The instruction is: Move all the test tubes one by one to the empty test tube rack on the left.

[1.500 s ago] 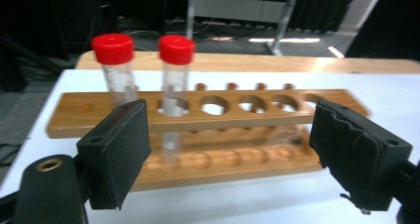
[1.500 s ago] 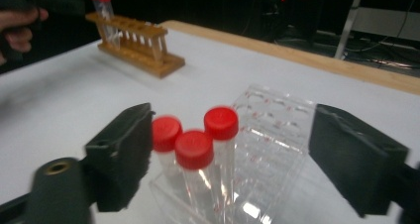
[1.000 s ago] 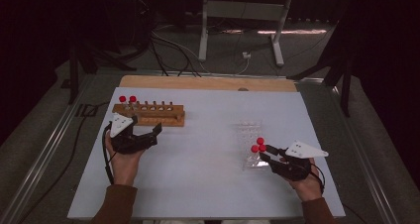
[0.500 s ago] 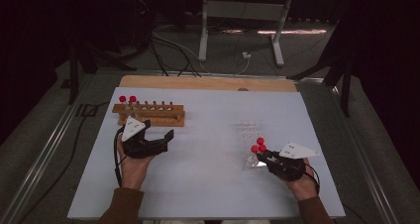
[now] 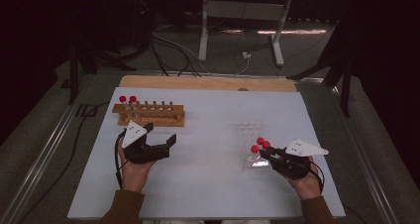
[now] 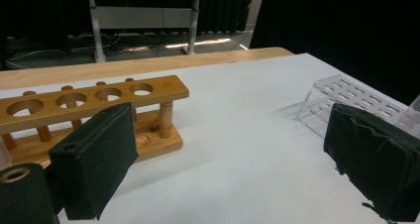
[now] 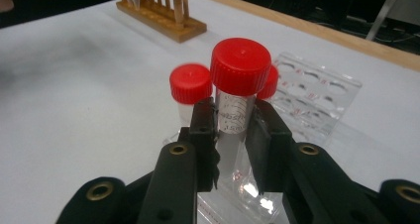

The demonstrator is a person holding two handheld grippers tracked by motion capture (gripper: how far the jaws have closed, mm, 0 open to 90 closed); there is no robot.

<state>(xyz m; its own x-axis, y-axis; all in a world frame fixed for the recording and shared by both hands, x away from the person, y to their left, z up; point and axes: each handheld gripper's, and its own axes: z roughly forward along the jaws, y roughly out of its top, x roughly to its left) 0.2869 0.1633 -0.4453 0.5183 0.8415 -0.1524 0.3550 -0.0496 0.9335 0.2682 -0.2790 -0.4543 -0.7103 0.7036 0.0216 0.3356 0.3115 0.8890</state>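
A wooden rack point(image 5: 148, 114) stands at the left rear of the white table, with two red-capped tubes point(image 5: 127, 99) in its left end. Just in front of it my left gripper point(image 5: 161, 133) is open and holds nothing; its wide-apart pads frame the wooden rack point(image 6: 99, 105) and the clear plastic rack point(image 6: 341, 97). At the right, my right gripper point(image 5: 267, 154) is shut on a red-capped tube point(image 7: 240, 68) that stands upright at the near end of the clear plastic rack point(image 5: 250, 132). Two more red-capped tubes point(image 7: 190, 84) stand right behind it.
A wooden board point(image 5: 208, 83) lines the table's far edge. Bare white table point(image 5: 208, 149) lies between my two hands. Cables and a metal stand's legs point(image 5: 237, 30) are on the floor beyond the table.
My left gripper has moved right and back from the wooden rack's front and turned toward the table's middle. The right gripper has barely moved at the tubes.
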